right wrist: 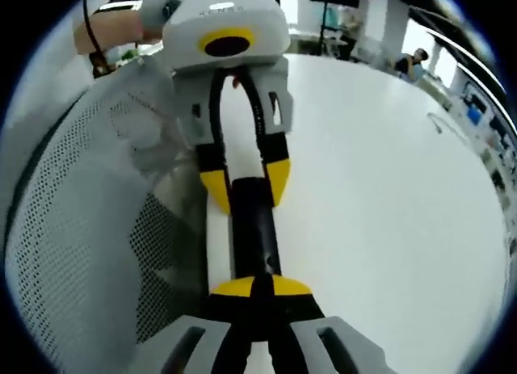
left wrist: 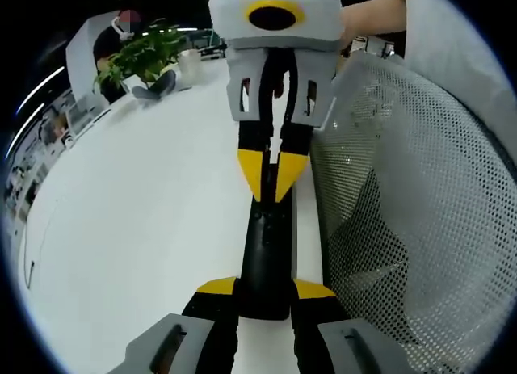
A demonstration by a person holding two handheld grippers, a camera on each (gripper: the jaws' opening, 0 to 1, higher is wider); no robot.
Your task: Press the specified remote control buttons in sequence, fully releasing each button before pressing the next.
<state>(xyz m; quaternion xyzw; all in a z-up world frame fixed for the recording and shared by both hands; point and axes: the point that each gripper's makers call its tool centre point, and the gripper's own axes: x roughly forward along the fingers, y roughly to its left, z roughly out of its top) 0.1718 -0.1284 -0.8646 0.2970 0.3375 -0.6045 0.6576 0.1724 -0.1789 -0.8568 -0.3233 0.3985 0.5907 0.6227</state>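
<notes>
A slim black remote (left wrist: 265, 245) hangs lengthwise over the edge of a white table (left wrist: 145, 212). My left gripper (left wrist: 265, 289) is shut on its near end, one yellow-tipped jaw on each side. From the far side my right gripper (left wrist: 271, 176) comes in with its jaws together, its tips resting on the remote's top face. In the right gripper view the right gripper (right wrist: 260, 287) is shut with its tips meeting on the remote (right wrist: 254, 229). Beyond it the left gripper (right wrist: 246, 184) clamps the far end. The buttons are too dark to make out.
A grey mesh chair back (left wrist: 404, 212) stands right beside the remote and shows again as the chair back (right wrist: 81, 212). The table (right wrist: 388, 212) spreads wide and white. A potted plant (left wrist: 141, 59) stands at its far end. A hand (right wrist: 113, 27) holds the left gripper.
</notes>
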